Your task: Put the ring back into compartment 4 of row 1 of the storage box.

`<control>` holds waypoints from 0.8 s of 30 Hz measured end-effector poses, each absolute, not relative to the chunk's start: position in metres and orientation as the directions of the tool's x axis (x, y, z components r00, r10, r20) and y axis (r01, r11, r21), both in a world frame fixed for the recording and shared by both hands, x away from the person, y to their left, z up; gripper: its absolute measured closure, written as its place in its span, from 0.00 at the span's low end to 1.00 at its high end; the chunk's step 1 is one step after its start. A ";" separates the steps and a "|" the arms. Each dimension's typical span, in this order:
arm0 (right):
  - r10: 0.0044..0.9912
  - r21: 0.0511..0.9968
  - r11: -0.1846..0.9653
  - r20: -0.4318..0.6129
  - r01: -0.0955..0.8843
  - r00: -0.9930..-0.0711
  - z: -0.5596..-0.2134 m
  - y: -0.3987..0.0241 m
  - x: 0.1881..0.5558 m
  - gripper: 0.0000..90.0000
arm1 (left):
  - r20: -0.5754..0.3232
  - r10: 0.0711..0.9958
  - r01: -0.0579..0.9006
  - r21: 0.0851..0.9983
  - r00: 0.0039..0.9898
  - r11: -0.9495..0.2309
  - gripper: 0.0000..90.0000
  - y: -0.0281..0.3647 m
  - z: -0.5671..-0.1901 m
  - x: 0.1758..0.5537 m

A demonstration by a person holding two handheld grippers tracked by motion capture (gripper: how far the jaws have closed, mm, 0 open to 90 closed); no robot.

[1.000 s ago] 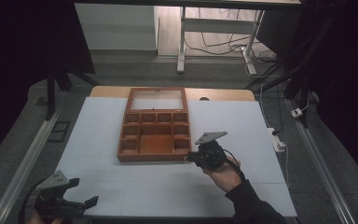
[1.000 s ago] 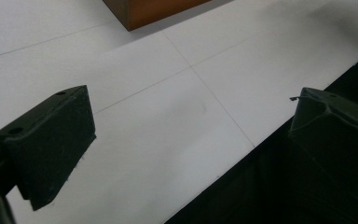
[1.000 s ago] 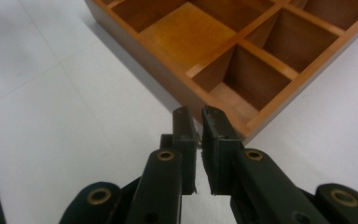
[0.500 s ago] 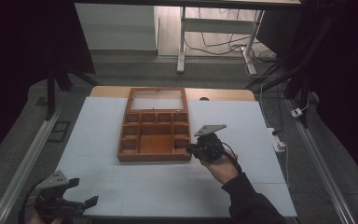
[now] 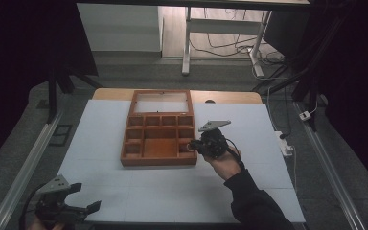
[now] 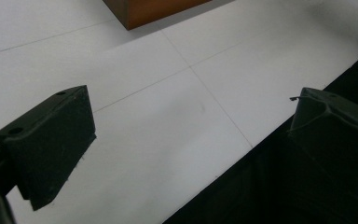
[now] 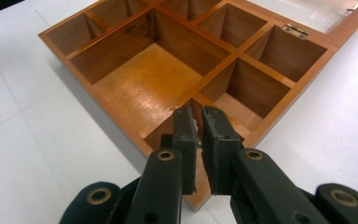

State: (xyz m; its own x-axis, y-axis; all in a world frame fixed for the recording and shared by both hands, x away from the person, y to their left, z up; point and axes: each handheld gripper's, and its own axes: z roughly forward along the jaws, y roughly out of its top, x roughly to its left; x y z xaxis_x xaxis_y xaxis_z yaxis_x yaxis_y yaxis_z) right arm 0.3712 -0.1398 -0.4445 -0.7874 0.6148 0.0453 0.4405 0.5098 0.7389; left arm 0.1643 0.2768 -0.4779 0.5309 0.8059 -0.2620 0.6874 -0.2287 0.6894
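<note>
Two grippers in view. Right gripper (image 5: 194, 144) jaws nearly closed, empty, over wooden box's (image 5: 159, 128) near right corner compartment. Left gripper (image 5: 92, 207) jaws wide apart, above white table (image 5: 249, 129) edge.

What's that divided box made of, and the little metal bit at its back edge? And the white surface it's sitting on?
The box looks like wood: reddish-brown, with visible grain and a slight sheen on its floor, so probably varnished. Its open lid seems to frame a clear pane, glass or plastic, I can't tell which. The hinge looks like pale, dull metal. The white surface is matte, smooth panels with thin seams; material unclear.
</note>
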 end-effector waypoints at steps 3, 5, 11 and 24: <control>0.620 0.740 0.507 0.043 0.442 -0.783 -0.445 -0.138 0.376 0.93 | -0.266 0.804 0.689 0.689 0.531 -0.227 0.00 0.277 -0.478 0.165; 0.623 0.741 0.505 0.043 0.443 -0.781 -0.446 -0.137 0.379 0.93 | -0.266 0.804 0.688 0.689 0.532 -0.227 0.00 0.277 -0.478 0.165; 0.636 0.746 0.494 0.040 0.446 -0.771 -0.447 -0.135 0.389 0.93 | -0.269 0.803 0.689 0.689 0.531 -0.225 0.00 0.277 -0.478 0.165; 0.653 0.753 0.480 0.036 0.450 -0.757 -0.448 -0.133 0.407 0.93 | -0.290 0.791 0.693 0.687 0.538 -0.220 0.00 0.279 -0.479 0.166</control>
